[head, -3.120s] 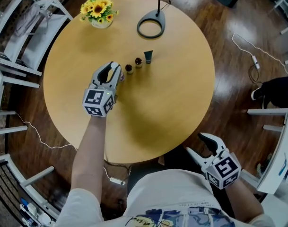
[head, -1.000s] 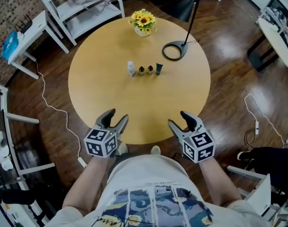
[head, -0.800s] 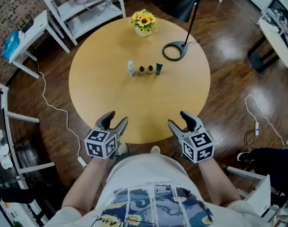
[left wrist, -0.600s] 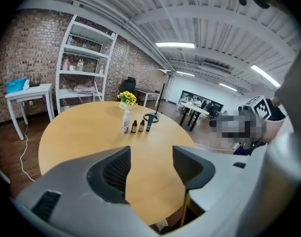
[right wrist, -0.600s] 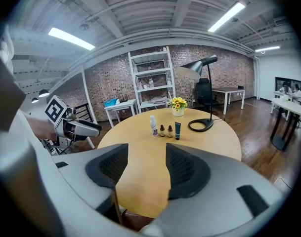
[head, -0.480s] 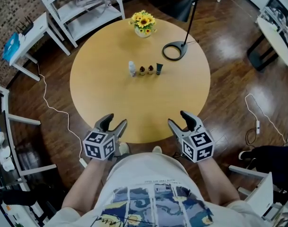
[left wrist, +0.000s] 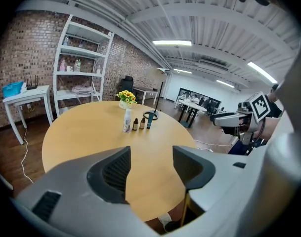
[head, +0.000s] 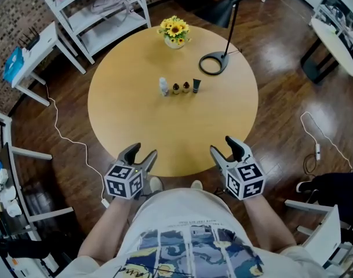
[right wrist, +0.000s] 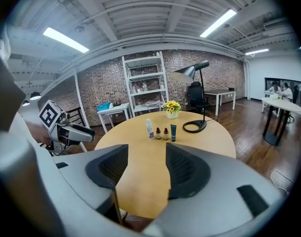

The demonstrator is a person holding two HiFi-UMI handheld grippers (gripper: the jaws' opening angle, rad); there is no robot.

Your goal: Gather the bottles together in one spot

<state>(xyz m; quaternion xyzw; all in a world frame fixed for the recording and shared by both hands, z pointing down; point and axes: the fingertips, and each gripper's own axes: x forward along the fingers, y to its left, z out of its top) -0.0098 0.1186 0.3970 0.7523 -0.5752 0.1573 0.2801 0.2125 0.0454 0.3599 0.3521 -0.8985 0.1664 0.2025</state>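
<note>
Four bottles (head: 175,88) are standing in a row near the round table's (head: 124,114) middle, the white bottle (head: 163,86) leftmost. The gripper views are showing them upright. Both grippers are hovering at the near edge, well apart from them. The left gripper (head: 142,152) is empty, its jaws having just been opening, and the right gripper (head: 222,146) is gaping, empty. Earlier the left was reaching beside the row.

evenly bright, lit from ceiling strip lights (right wrist: 66,39). pale glare on the dark floor (head: 277,54), upper right of head view. heavy fisheye bending, black corners in both gripper views. mostly sharp.
</note>
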